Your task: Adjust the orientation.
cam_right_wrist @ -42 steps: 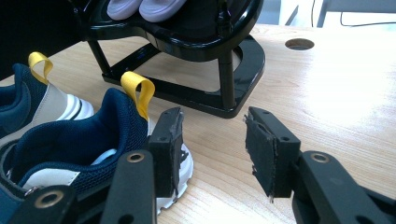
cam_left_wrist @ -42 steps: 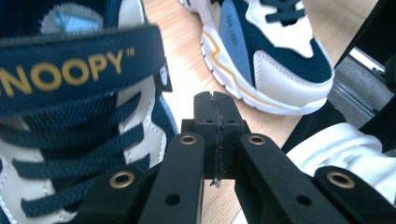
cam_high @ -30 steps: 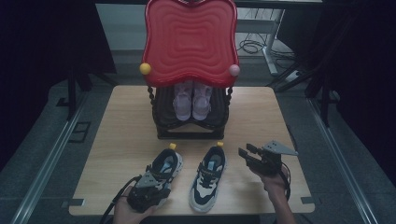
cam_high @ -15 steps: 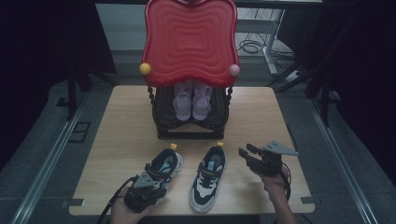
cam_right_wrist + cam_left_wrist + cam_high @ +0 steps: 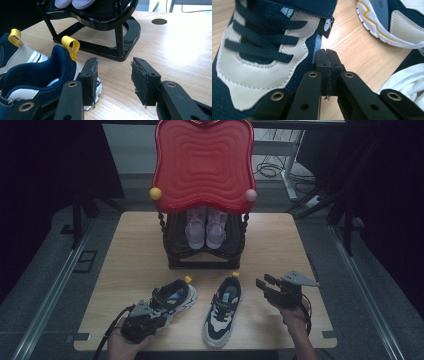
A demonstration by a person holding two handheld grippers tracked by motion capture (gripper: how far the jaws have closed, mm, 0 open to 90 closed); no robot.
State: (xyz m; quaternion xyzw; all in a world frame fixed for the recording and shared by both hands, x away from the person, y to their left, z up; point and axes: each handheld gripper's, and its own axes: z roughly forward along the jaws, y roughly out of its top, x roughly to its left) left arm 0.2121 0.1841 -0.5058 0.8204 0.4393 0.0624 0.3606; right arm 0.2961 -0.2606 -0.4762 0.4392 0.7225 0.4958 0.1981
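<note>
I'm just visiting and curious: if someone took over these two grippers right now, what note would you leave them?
Left gripper: shut, nothing between its jaws, tips beside the left sneaker.
Right gripper: open, empty, next to the heel of the right sneaker.
Both sneakers lie on the table in front of the black rack, which already holds a pale pair.
Done: neither sneaker gripped yet.
Left: probably grip each sneaker and place it.

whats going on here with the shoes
A person at a wooden table works with a tool in each hand. The left tool, jaws shut with nothing between them, sits against the side of the left navy sneaker. The right tool is open beside the heel of the right sneaker. A pale pair sits on the black rack.
</note>
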